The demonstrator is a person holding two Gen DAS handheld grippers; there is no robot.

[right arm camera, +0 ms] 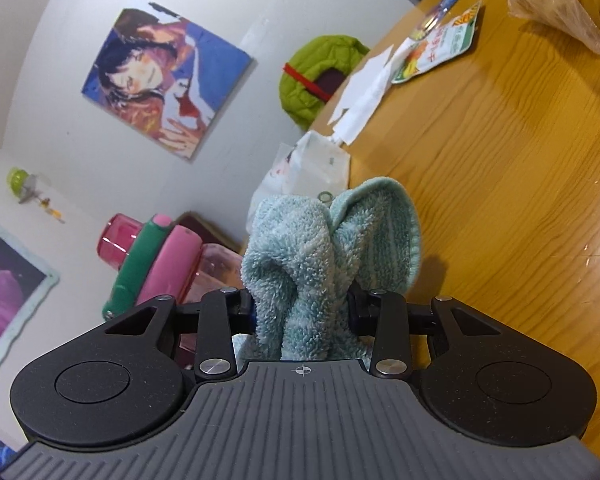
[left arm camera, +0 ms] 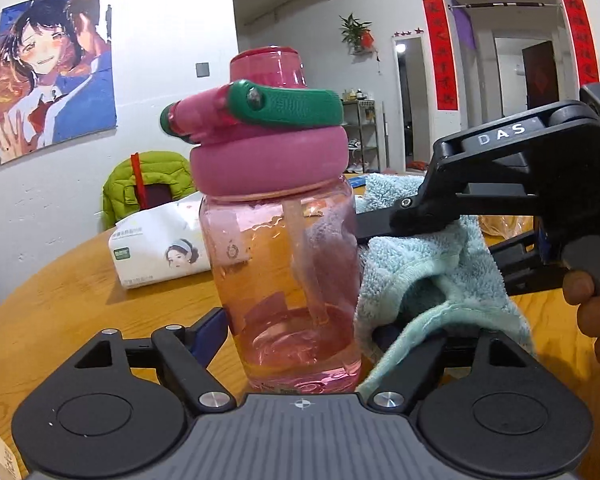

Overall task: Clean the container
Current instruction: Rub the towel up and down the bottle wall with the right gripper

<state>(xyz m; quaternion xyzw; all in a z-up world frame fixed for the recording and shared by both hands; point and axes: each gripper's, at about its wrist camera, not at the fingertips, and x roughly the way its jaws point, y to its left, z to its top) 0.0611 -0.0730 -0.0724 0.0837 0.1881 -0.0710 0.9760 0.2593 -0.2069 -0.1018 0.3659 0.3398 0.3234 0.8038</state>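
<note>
A clear pink water bottle (left arm camera: pixel 284 264) with a pink lid (left arm camera: pixel 268 160) and green handle stands upright on the wooden table (left arm camera: pixel 60 312). My left gripper (left arm camera: pixel 300 340) is shut on the bottle near its base; the right finger is hidden behind cloth. A light blue fluffy cloth (left arm camera: pixel 432 272) is bunched against the bottle's right side. My right gripper (left arm camera: pixel 364 228) comes in from the right and is shut on that cloth. In the right wrist view the cloth (right arm camera: pixel 320 248) bulges out between the fingers of the right gripper (right arm camera: pixel 300 312), and the bottle (right arm camera: pixel 216 268) lies just left of it.
A white tissue pack (left arm camera: pixel 160 248) lies behind the bottle to the left. A green jacket (left arm camera: pixel 148 184) hangs on a chair beyond the table. A snack packet (right arm camera: pixel 440 48), torn paper and a clear plastic bag (right arm camera: pixel 572 0) lie on the far side. A hand (left arm camera: pixel 596 312) grips the right tool.
</note>
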